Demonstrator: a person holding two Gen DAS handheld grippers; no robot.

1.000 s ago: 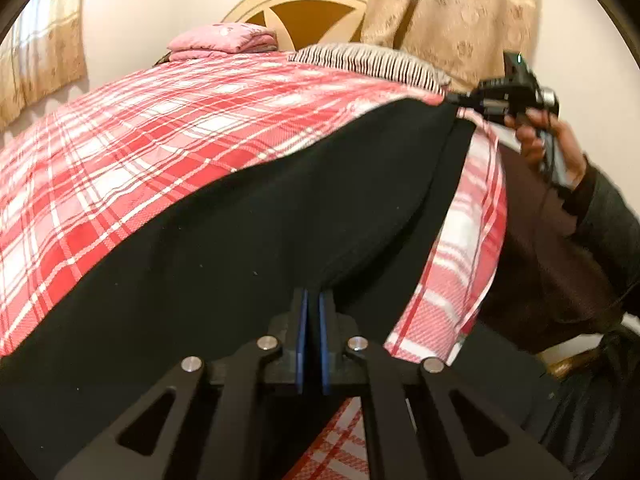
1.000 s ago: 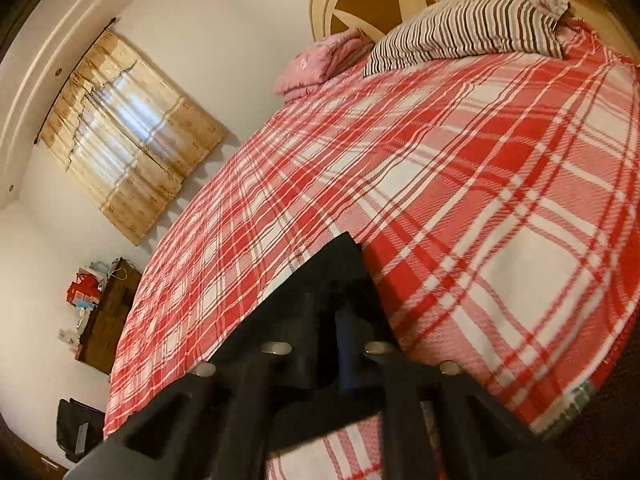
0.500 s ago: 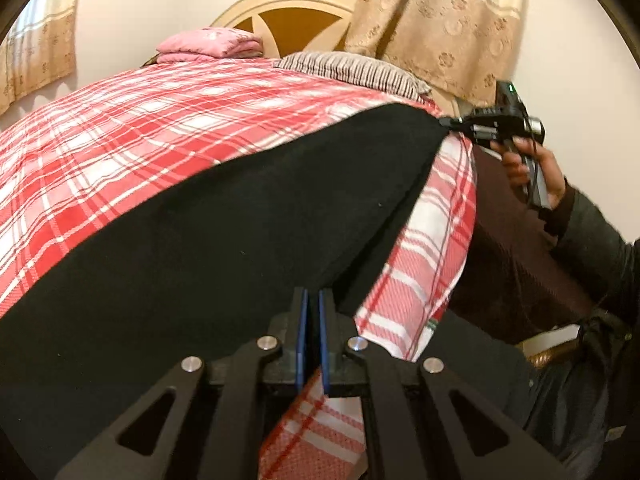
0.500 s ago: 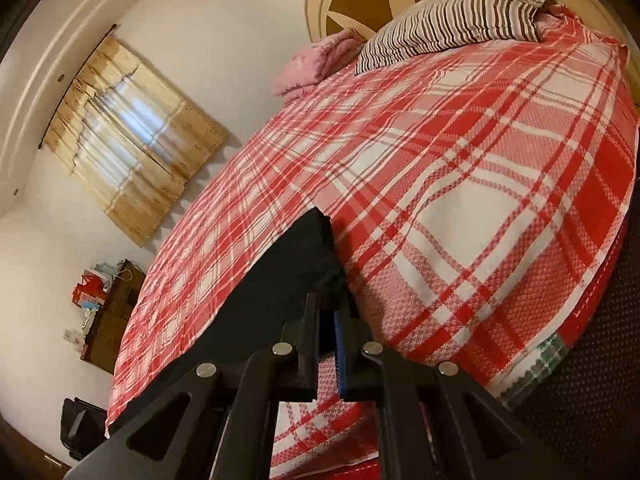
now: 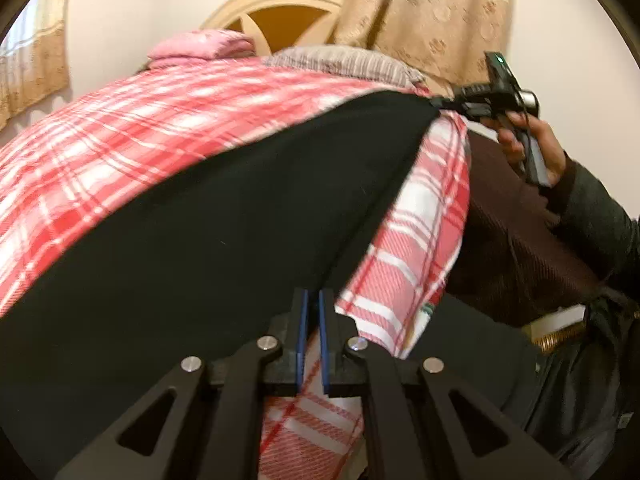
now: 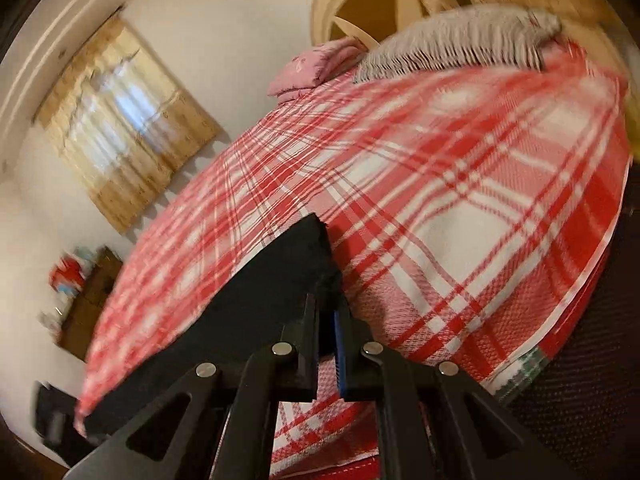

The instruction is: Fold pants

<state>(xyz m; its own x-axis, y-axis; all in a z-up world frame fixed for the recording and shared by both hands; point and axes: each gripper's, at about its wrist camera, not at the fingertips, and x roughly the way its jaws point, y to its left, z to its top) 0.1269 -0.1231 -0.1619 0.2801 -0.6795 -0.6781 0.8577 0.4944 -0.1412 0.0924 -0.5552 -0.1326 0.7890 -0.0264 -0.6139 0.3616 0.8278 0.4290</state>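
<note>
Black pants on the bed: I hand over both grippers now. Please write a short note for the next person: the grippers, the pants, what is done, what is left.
Left gripper: shut on one corner of the black pants.
Right gripper: at the other corner of the same edge. Its jaws have just been opening, with fabric at the tips; I cannot tell if it grips.
Pants: spread on the plaid bed cover, with that edge stretched between the grippers along the bed's side.
Done: pants laid out.
Left: no fold shows yet.

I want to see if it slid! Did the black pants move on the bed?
Yes. The black pants have been pulled toward the bed's near edge: more plaid bedspread now separates their corner from the striped pillow.
</note>
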